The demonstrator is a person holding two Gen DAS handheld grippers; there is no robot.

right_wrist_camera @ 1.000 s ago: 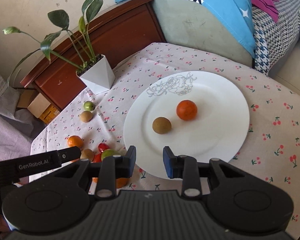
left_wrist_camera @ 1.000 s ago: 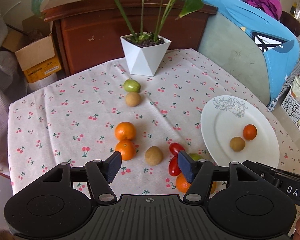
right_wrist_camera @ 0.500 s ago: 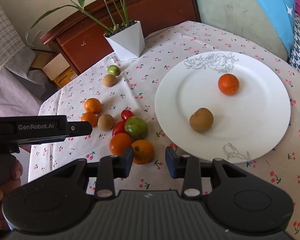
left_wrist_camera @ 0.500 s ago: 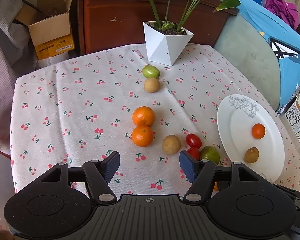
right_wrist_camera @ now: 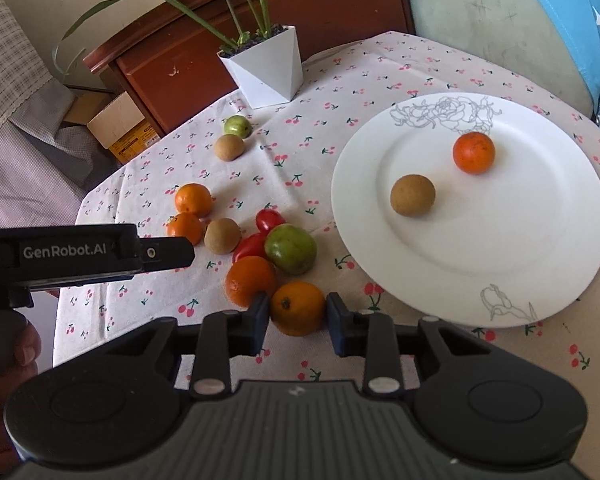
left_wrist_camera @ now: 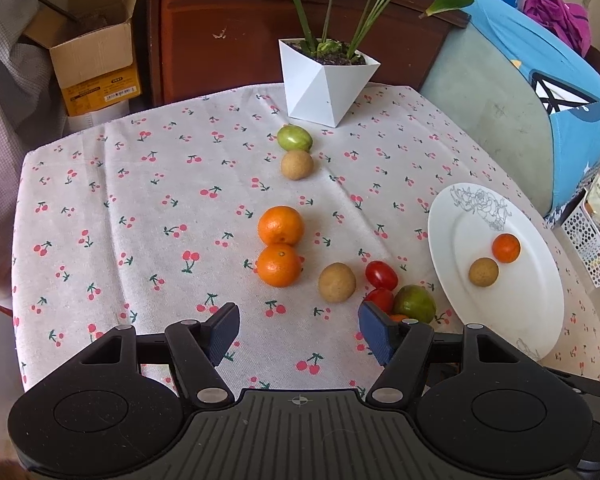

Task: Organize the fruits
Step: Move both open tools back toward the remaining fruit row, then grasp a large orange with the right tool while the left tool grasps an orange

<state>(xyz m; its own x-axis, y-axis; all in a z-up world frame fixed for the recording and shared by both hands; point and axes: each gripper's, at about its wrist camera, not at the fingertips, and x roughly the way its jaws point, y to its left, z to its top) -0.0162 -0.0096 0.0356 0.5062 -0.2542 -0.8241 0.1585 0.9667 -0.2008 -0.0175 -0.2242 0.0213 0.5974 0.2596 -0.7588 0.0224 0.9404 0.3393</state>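
The right tongs [right_wrist_camera: 298, 314] have just been closing, and now a small orange [right_wrist_camera: 298, 308] sits right between their two dark pads. The pads look pressed to its sides, so I judge the tongs are grasping it. Half a second ago they hung above the pile with nothing in them. So one more fruit is likely ready to go to the white plate [right_wrist_camera: 548, 248], which lies just past the tongs and to their right.

The left tongs [left_wrist_camera: 298, 330] are released and hold nothing. Their blue pads hang wide apart over bare cloth. In front of them lie two oranges [left_wrist_camera: 280, 244] touching each other and a tan round fruit [left_wrist_camera: 337, 282]. By their right pad sit two red tomatoes [left_wrist_camera: 381, 275] and a green fruit [left_wrist_camera: 414, 303].

On the plate there are already a brown round fruit [right_wrist_camera: 413, 195] and a little orange one [right_wrist_camera: 473, 153], a bit apart. Most of the fruit is not on the plate yet.

The oranges look bumpy and a bit shiny. The tomatoes are smooth and glossy, shaped like eggs. The brown fruits look dull and rough. The plate is smooth and hard, with a grey flower drawn on its rim. The worktop [left_wrist_camera: 140, 184] wears a soft, wrinkly cloth with red cherries on it.
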